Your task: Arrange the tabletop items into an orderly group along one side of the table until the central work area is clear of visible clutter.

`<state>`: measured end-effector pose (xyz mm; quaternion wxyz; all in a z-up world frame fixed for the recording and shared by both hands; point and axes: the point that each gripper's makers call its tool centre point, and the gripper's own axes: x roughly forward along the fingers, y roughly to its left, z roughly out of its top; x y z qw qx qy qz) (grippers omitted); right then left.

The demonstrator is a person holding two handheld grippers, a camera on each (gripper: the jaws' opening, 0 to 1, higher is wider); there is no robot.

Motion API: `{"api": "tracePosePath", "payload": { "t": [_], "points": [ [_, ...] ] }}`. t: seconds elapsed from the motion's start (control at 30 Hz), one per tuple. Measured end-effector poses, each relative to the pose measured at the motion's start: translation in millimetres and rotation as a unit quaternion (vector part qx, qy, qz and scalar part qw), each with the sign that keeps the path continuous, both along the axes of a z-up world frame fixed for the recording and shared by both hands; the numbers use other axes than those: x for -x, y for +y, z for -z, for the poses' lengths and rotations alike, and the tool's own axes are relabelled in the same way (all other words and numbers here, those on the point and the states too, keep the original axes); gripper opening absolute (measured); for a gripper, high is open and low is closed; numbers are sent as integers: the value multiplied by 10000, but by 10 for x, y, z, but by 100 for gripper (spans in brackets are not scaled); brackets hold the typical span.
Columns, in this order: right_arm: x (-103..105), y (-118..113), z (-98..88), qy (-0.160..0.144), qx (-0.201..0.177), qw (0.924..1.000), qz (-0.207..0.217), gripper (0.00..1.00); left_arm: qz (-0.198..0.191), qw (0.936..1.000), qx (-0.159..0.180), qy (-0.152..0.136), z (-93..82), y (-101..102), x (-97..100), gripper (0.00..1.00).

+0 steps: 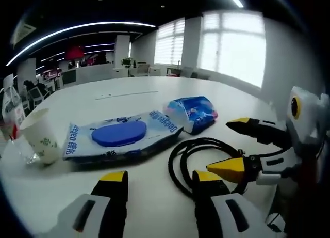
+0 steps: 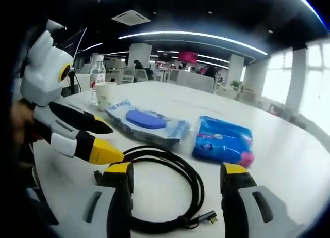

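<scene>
One paper cup (image 1: 40,135) stands upright at the table (image 1: 154,88) edge, contents not visible, w/ one clear water bottle (image 1: 12,111) just behind it, liquid level can't tell. Also on the table: one flat wipes pack (image 1: 121,136) w/ blue lid, one blue tissue pack (image 1: 192,113) just beside it, one coiled black cable (image 2: 170,189) nearest the grippers. Left gripper (image 1: 160,177) jaws spread wide, holding nothing, over the tabletop by the cable; right gripper (image 2: 176,173) jaws also apart, empty, straddling the cable coil

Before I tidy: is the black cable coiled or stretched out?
Coiled. The black cable lies in loops on the white table, its plug end free.
</scene>
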<state>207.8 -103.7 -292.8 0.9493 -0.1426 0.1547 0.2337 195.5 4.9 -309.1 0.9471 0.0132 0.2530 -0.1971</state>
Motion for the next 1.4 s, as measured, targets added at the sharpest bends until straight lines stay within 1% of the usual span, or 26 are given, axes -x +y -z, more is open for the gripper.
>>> {"api": "tracePosePath", "payload": {
  "t": [0.03,0.1,0.13,0.17,0.2,0.3,0.4,0.47,0.53,0.57,0.67,0.7,0.8,0.87,1.0,1.07,1.1,1.17,1.2,1.23,1.3,1.37,1.4],
  "points": [
    [0,2,-6,-6,-8,10000,-2,68,-18,10000,-2,4,-6,25,12,54],
    [9,26,-40,-68,-61,9999,-54,72,-4,9999,-114,-63,-22,80,46,54],
    [5,24,-69,-100,-175,9998,8,74,-39,9998,-115,-161,-55,124,52,54],
    [8,26,-78,-117,-195,9997,5,76,-47,9997,-90,-215,-76,153,60,55],
    [17,31,-83,-137,-194,9997,-21,77,-83,9997,17,-249,-100,199,72,56],
    [30,44,-84,-143,-218,9997,-31,77,-71,9995,139,-274,-117,302,106,58],
    [43,64,-83,-163,-197,9997,-31,78,-109,9992,143,-364,-147,408,124,61],
    [42,71,-110,-235,-247,9994,25,80,-165,9987,146,-459,-180,474,130,63],
    [53,82,-116,-174,-326,9993,94,82,-232,9980,194,-560,-232,549,124,63],
    [60,99,-137,-204,-364,9991,91,84,-268,9972,252,-644,-256,584,146,65],
    [83,131,-182,-262,-391,9989,47,86,-287,9969,269,-678,-284,664,188,70],
    [87,143,-196,-301,-397,9988,10,88,-307,9968,256,-697,-293,693,197,72],
    [90,147,-185,-264,-368,9990,11,91,-389,9965,131,-723,-305,831,255,76],
    [86,154,-180,-262,-332,9991,20,91,-490,9942,176,-944,-373,907,275,76],
    [71,138,-151,-222,-131,9996,112,92,-403,9945,324,-908,-396,1005,379,85],
    [65,133,-159,-250,-103,9995,143,93,-343,9939,521,-913,-435,1018,432,85],
    [65,138,-161,-242,-105,9996,136,93,-322,9936,544,-931,-454,1038,459,86],
    [70,148,-165,-180,-171,9996,130,93,-314,9940,461,-936,-458,1066,477,89],
    [72,156,-174,-160,-225,9995,118,93,-372,9942,365,-945,-457,1110,476,91],
    [71,161,-182,-176,-241,9995,101,93,-384,9940,330,-965,-457,1129,477,92],
    [67,172,-210,-254,-259,9993,78,93,-392,9947,256,-918,-430,1174,492,93],
    [70,171,-207,-244,-241,9994,95,93,-413,9952,206,-858,-399,1220,507,94],
    [73,175,-206,-240,-230,9994,89,94,-409,9951,195,-878,-398,1239,513,95]
  ]
}}
